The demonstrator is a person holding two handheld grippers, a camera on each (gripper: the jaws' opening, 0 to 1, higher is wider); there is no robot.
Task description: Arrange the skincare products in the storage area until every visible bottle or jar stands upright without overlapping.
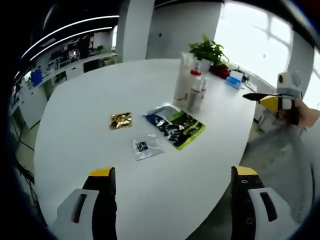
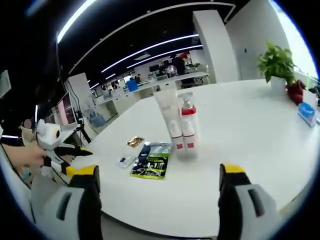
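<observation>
left gripper view: the left gripper (image 1: 175, 187) hangs above the near edge of the white table (image 1: 90, 100), jaws spread wide, nothing between them. the skincare bottles (image 1: 190, 87) stand upright in a tight cluster toward the far side of the table, touching one another; one has a red cap. nearer lie three flat packets: a gold sachet (image 1: 120, 120), a small clear sachet (image 1: 146, 147) and a dark blue and green pouch (image 1: 176, 127), each apart from the others. a potted plant (image 1: 210, 52) stands beyond the bottles. the right gripper (image 1: 272, 100) enters at the right, off the table edge, held by a hand (image 1: 306, 116); its jaws look close together.

right gripper view: the right gripper (image 2: 157, 187) has jaws wide apart and empty, near the table rim. the bottles sit mid-table, upright, the pouch just beside them. the left gripper shows at the left.
</observation>
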